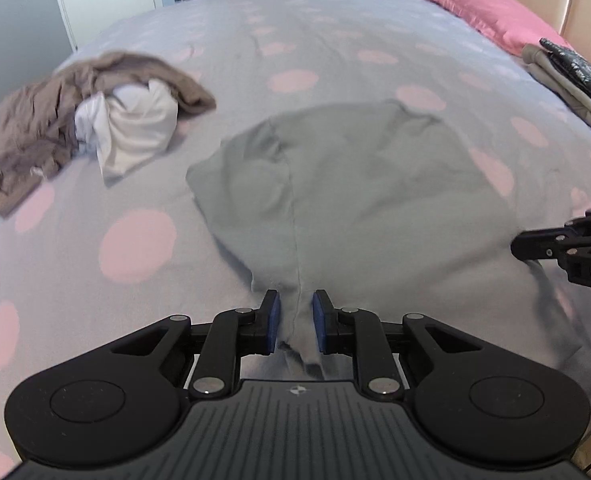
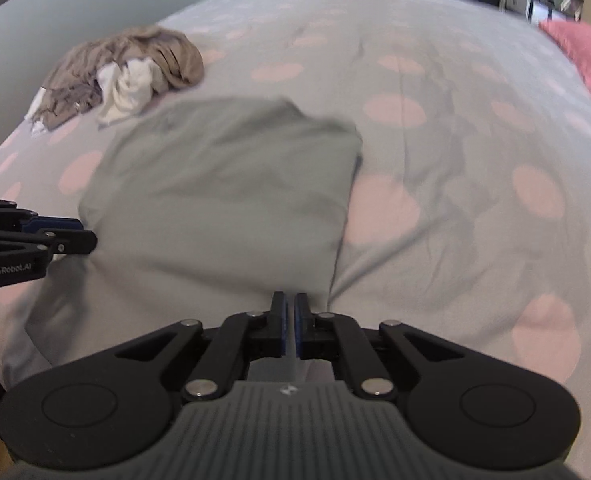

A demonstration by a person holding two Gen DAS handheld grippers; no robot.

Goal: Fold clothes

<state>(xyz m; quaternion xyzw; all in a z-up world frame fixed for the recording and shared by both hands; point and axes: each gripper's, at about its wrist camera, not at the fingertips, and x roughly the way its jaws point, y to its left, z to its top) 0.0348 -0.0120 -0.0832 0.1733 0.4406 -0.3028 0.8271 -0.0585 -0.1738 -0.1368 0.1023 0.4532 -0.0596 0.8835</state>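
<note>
A grey-green garment [image 1: 335, 176] lies spread on the bed, also seen in the right wrist view [image 2: 223, 192]. My left gripper [image 1: 295, 300] has its jaws slightly apart around a bunched near corner of the garment, pads close to the cloth on both sides. My right gripper [image 2: 289, 300] is shut on the garment's other near edge. The right gripper shows at the right edge of the left wrist view [image 1: 535, 244], and the left gripper at the left edge of the right wrist view [image 2: 79, 236].
The bed cover [image 1: 135, 248] is grey with pink dots. A heap of brown and white clothes [image 1: 75, 128] lies at the far left. A pink pillow [image 1: 491, 8] and folded clothes [image 1: 567, 76] lie at the far right.
</note>
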